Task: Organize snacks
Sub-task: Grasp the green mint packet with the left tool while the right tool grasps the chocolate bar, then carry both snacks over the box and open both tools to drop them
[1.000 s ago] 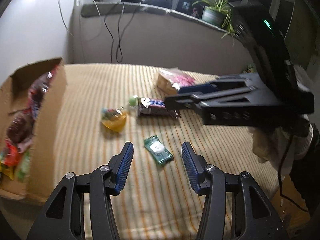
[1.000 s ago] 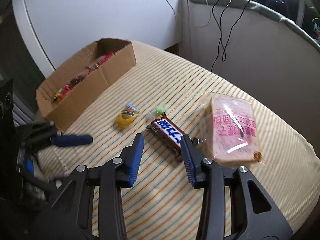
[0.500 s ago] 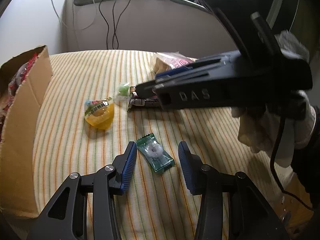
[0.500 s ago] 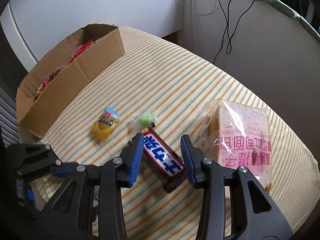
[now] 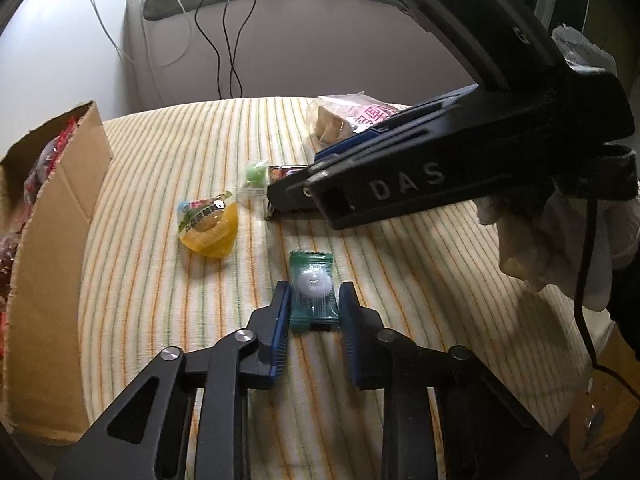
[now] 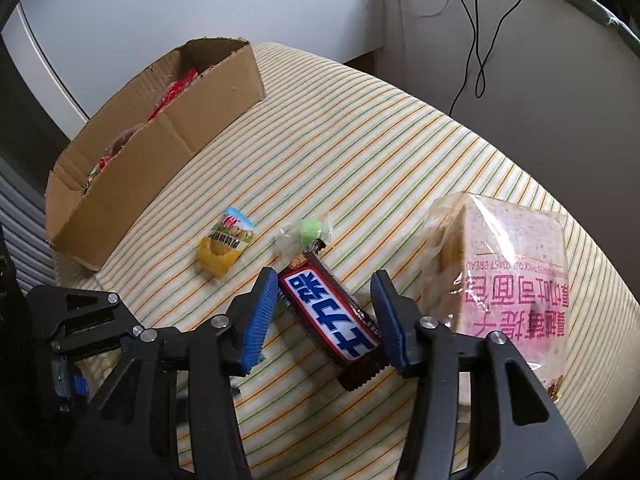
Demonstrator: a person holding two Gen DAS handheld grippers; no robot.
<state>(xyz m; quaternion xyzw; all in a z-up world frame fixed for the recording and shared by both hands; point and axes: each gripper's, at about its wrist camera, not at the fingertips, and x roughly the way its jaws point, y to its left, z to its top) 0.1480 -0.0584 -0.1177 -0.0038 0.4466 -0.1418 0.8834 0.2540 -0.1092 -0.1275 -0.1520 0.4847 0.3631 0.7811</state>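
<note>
Left gripper [image 5: 313, 300] has its blue pads set either side of the green wrapped candy [image 5: 313, 289], touching or almost touching it, on the striped worktop [image 6: 360, 168]. Right gripper [image 6: 326, 314] stands apart astride the chocolate bar [image 6: 332, 320]. Near these lie a yellow jelly cup [image 5: 209, 224], a small green sweet [image 6: 310, 229] and packaged bread [image 6: 508, 276]. A cardboard box [image 6: 160, 148] with snacks sits beyond.
</note>
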